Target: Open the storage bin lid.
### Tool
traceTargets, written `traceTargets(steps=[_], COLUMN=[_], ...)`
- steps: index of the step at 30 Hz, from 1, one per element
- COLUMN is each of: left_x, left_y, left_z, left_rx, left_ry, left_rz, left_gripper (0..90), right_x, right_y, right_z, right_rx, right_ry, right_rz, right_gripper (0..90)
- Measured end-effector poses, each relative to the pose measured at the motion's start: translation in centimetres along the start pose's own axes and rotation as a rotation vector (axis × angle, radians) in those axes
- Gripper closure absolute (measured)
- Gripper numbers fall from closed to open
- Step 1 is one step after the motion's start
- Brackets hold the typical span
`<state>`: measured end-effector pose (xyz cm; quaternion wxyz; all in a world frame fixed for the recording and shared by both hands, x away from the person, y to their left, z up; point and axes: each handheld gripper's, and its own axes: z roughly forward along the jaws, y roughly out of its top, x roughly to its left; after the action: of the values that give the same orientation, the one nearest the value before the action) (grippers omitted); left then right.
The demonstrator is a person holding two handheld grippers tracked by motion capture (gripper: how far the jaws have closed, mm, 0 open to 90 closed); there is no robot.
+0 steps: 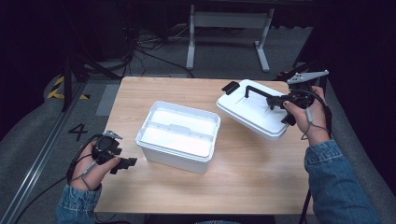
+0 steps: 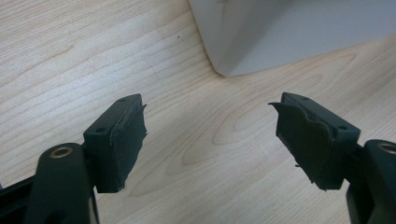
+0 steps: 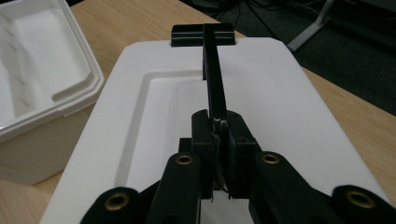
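A white open box (image 1: 179, 135) sits in the middle of the wooden table (image 1: 243, 172); its corner (image 2: 280, 32) appears ahead of my left gripper. A white lid (image 1: 252, 112) with a black handle (image 1: 259, 91) hangs tilted above the table's right side. My right gripper (image 1: 286, 103) is shut on that black handle (image 3: 215, 88), the lid (image 3: 280, 116) spread beneath it and the box (image 3: 37, 93) off to its left. My left gripper (image 1: 127, 163) rests low over the table's left front, open, its fingers (image 2: 116, 140) wide apart over bare wood.
Beyond the table's far edge stand a white metal frame (image 1: 229, 32) and loose cables (image 1: 149, 44) on the grey floor. A black stand with yellow-black tape (image 1: 65, 86) is at the left. Bare wood lies in front of the box.
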<state>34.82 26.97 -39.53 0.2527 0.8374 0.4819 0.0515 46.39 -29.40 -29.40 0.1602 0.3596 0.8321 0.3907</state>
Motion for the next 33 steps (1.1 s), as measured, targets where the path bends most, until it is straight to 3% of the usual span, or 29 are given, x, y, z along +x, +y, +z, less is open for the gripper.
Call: traceTargets(steps=[12,33], left_x=[0.1,0.1], left_y=[0.0,-0.1], left_z=[0.1,0.2], left_rx=[0.005,0.009], left_ry=[0.000,-0.003], left_rz=[0.002,0.001], left_gripper=[24.8,24.8], right_x=[-1.1,-1.7], right_y=[-3.5,-6.3], right_z=[3.0,5.6], right_rx=[0.064,0.125], right_ry=[0.006,0.013], right_rz=[0.043,0.071], right_gripper=[84.8,84.8])
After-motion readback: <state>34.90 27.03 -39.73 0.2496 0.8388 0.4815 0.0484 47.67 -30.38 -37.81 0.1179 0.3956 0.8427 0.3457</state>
